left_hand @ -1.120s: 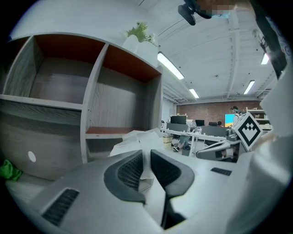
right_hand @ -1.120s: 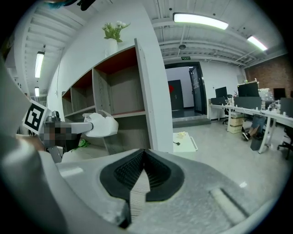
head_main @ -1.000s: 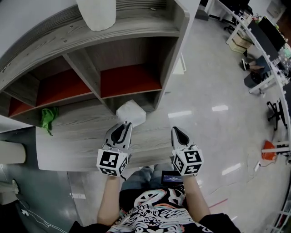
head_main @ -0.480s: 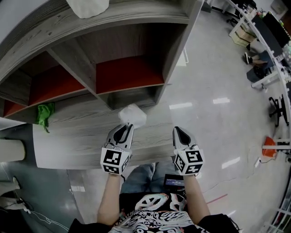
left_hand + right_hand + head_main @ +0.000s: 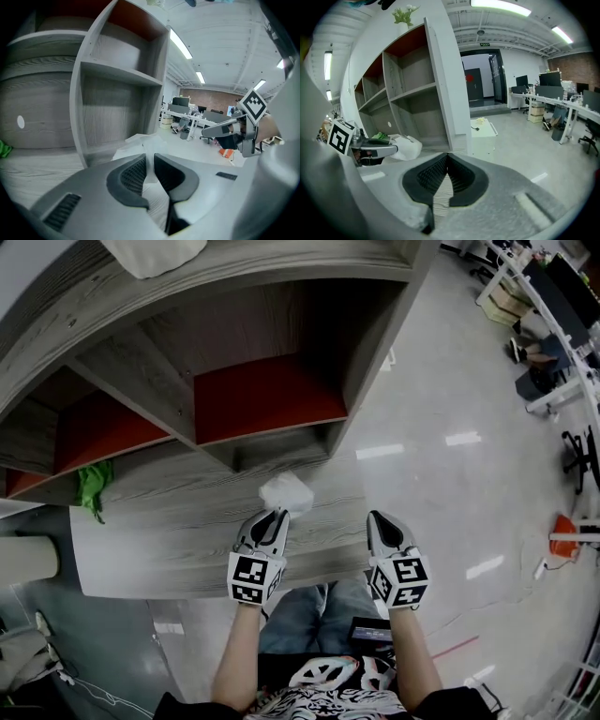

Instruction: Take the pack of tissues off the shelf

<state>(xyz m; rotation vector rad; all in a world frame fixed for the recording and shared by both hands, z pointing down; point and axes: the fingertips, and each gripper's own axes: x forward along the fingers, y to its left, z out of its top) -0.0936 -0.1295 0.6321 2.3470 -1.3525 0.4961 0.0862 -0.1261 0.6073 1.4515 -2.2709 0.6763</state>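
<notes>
Left gripper (image 5: 150,158): we read the jaws pinched tight on the pack of tissues (image 5: 135,144), with its white wrapper caught between the pads. Right gripper (image 5: 446,159): jaws together, nothing in them, level with the left one and near it. Pack is outside the shelf (image 5: 141,381) compartments, over the grey wood ledge (image 5: 169,540) in front of them; we can't tell if it touches. Green cloth (image 5: 94,486) lies well off at the ledge's left.

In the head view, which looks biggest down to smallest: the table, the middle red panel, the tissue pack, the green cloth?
1. table
2. red panel
3. tissue pack and green cloth: they look about alike, so I won't rank them.
</notes>
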